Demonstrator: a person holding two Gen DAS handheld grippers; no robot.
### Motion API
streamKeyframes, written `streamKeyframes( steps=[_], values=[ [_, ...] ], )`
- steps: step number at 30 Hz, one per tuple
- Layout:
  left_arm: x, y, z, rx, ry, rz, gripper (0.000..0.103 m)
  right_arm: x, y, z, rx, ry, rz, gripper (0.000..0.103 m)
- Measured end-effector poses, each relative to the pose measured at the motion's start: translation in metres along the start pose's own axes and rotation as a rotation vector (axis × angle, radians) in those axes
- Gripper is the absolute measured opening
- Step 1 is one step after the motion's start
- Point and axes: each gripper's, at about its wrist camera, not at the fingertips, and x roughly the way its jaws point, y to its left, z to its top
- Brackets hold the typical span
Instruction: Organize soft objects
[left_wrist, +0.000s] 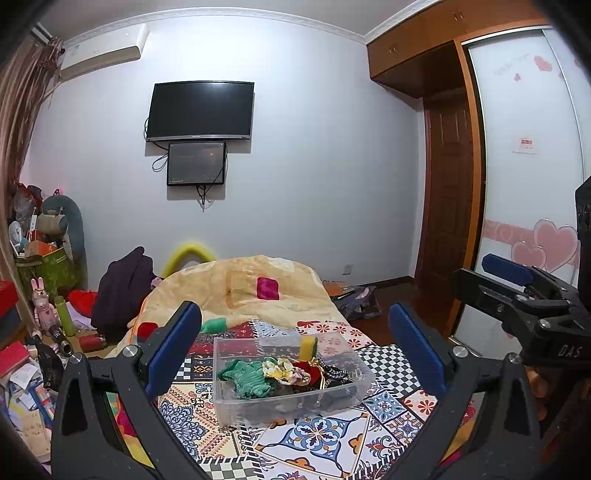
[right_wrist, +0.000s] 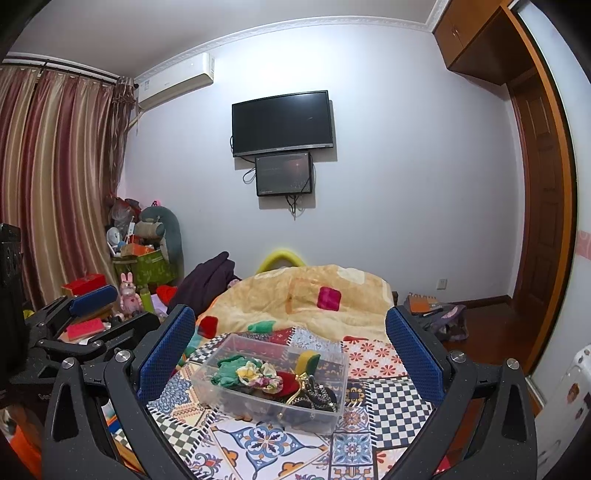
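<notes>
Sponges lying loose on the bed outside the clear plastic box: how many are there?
3: a magenta sponge on the beige quilt, a red sponge at the quilt's left edge, a green sponge at its front edge. Folds may hide others.

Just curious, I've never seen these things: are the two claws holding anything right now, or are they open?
Left gripper: open, holding nothing.
Right gripper: open, holding nothing.

Both wrist views look level along the bed toward the wall television (left_wrist: 200, 110), left view nearer its left, both sharing the clear bin (right_wrist: 271, 384) below it
</notes>
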Motion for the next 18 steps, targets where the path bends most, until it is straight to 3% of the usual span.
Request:
streamKeyframes(
  steps=[18],
  values=[
    [-0.0014,-0.0004,0.0016,0.004,0.006,-0.008,0.103,0.0045,-0.0051,-0.0014,0.007,0.002,-0.003,0.103]
  ],
)
